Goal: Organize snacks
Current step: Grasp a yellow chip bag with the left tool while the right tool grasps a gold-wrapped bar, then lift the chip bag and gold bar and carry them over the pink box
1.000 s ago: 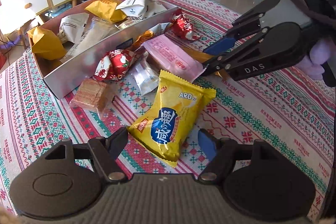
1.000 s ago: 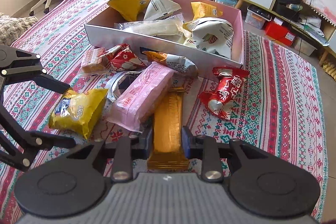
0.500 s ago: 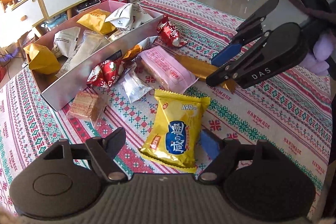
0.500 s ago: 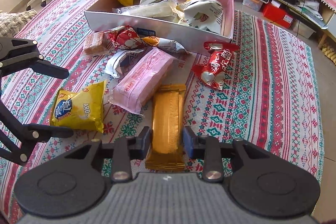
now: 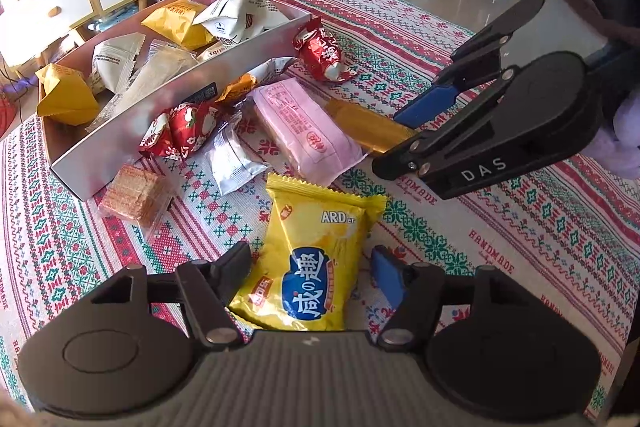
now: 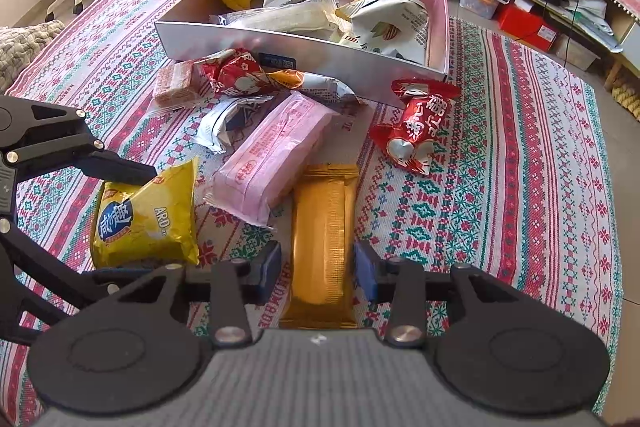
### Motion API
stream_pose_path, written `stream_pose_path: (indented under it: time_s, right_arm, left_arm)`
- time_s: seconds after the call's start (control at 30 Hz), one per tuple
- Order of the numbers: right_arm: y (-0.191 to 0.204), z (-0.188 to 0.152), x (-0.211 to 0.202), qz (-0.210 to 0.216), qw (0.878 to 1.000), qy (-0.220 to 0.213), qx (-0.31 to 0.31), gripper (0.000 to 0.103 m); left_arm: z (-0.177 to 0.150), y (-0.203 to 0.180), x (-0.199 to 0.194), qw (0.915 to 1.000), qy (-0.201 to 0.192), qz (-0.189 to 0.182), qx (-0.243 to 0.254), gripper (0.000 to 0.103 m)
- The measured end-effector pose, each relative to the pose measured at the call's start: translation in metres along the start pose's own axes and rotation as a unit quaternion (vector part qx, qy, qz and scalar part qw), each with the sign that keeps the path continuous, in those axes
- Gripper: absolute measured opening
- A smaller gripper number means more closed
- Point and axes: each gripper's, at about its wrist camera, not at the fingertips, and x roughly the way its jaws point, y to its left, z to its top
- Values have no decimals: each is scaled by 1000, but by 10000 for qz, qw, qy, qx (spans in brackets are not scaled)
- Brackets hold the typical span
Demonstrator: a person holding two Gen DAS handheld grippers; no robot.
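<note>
My left gripper [image 5: 310, 269] is open, its fingers on either side of a yellow snack bag [image 5: 316, 255] lying on the patterned cloth; the bag also shows in the right wrist view [image 6: 146, 219]. My right gripper [image 6: 318, 269] is open around a gold wafer bar [image 6: 322, 239], with gaps on both sides; the bar shows in the left wrist view [image 5: 368, 125] too. A pink-walled box [image 6: 304, 53] behind holds several snack packs.
Loose on the cloth lie a pink pack [image 6: 276, 155], a red candy bag [image 6: 416, 127], a second red bag [image 6: 236, 73], a silver pack [image 6: 228, 123] and a wafer block [image 6: 174, 89]. Cabinets and clutter stand beyond the cloth.
Both grippers pulled back and up a little from the box. The right gripper's fingers opened wider around the gold bar. The snacks stayed in place.
</note>
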Motion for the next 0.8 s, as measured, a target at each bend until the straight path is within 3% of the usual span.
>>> stream_pose_path:
  time_s: [0.23,0.5,0.8]
  right_arm:
    - [3,0,1,12,10000,15,-54,33]
    - [9,0,-3,-31,9998,-19,-188,26]
    - [8,3,-15,-29,9998,-143,-114,26]
  left_arm:
    - [0,-6,-3,9996,45,161,-206,59]
    - [2,-8,-5,9987,134,356,-344,57]
    - [7,-2,-16,9970,49,461,-617,44]
